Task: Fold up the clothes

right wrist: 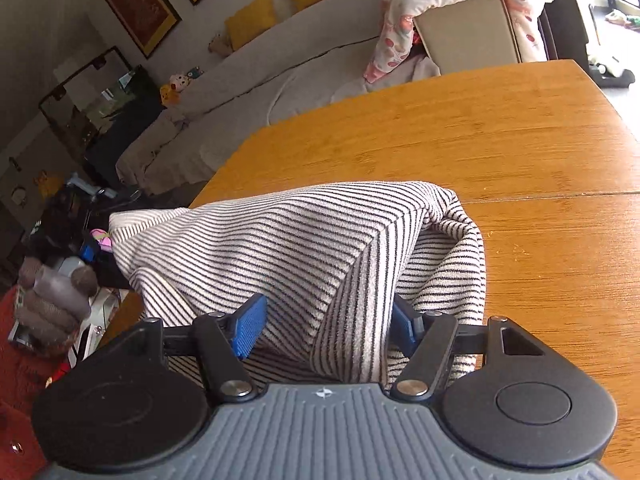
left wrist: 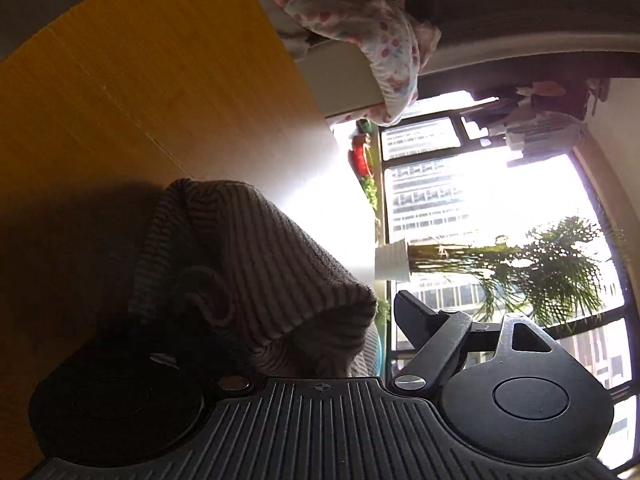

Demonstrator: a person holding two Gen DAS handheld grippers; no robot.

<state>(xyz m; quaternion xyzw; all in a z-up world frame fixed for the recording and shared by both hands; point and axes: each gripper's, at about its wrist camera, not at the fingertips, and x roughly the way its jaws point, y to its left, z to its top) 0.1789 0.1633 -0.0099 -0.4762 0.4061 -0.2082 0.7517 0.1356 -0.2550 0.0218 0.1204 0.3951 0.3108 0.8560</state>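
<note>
Draping across the lower centre of the right wrist view, a striped garment [right wrist: 288,248] bunches up over a wooden table [right wrist: 520,152], its black-and-white cloth lifted into a peaked fold. The right gripper [right wrist: 326,330] stands with its two blue pads [right wrist: 250,330] well apart and cloth lying between them; whether they press on the cloth or stand loose around it cannot be told. At the left edge of that view a gloved hand [right wrist: 52,304] shows, blurred. Behind the table, in the upper part of the frame, stand a grey sofa [right wrist: 280,64] with yellow cushions [right wrist: 252,20], and a chair [right wrist: 468,28] with a flower-printed cloth [right wrist: 400,32] hung over its back. The left wrist view is rolled sideways and strongly backlit: the same striped garment [left wrist: 248,264] hangs dark at lower centre, covering the left finger of the left gripper [left wrist: 320,340], while the right finger stands bare at lower right. Its grip cannot be told. A bright window [left wrist: 480,208] and a potted plant [left wrist: 540,268] fill the right half.
</note>
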